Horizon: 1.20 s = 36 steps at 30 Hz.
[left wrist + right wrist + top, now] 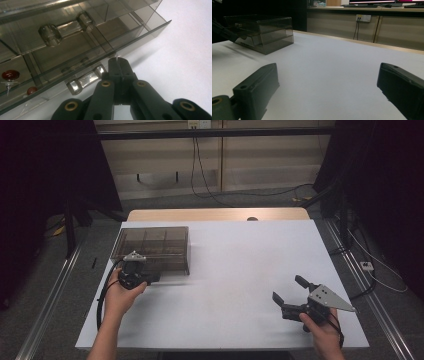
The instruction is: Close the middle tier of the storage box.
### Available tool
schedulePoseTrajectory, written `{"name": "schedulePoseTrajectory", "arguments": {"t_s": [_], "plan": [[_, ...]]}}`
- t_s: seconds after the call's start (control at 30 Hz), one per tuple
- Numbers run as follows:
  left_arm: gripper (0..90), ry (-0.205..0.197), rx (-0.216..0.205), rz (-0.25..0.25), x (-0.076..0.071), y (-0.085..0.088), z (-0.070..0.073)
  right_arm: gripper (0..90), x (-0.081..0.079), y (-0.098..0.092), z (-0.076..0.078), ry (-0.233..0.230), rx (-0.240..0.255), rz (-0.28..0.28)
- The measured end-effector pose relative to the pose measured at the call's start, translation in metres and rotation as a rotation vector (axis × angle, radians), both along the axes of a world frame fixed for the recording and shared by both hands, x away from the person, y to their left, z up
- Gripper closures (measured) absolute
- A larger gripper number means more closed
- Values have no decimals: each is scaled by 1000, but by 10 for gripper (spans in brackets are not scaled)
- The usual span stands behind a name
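Note:
A smoky see-through drawer box [152, 247] stands at the table's left. My left gripper [153, 278] is at the box's front, held low. In the left gripper view its jaws [119, 63] are shut, and I see nothing between them. The tips sit just right of the lower drawer's clear bar handle [85, 79]. The upper drawer's handle [67, 28] lies farther up. Small red beads [10, 74] lie in a left compartment. My right gripper [288, 288] is open near the front right of the table, with its jaws [328, 72] wide apart over bare white surface.
The white table top [240, 265] stretches between the box and my right gripper. In the right gripper view the box [263, 32] stands far to the left. Beyond the table's back edge are a wall with cables [200, 165] and dark curtains.

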State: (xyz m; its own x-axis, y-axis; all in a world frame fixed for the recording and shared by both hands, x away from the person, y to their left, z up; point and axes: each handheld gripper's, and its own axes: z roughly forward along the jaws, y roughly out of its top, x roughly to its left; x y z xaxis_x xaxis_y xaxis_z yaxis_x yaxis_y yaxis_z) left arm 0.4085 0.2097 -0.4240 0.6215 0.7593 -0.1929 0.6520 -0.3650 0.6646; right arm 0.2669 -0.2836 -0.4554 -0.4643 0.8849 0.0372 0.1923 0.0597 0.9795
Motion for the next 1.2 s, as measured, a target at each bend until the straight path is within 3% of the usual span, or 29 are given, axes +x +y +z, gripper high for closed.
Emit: {"name": "schedulePoseTrajectory", "arguments": {"t_s": [1.2], "plan": [[900,-2,-10,15,11,-1,-2,32,0,0,0,1,7,-2]]}}
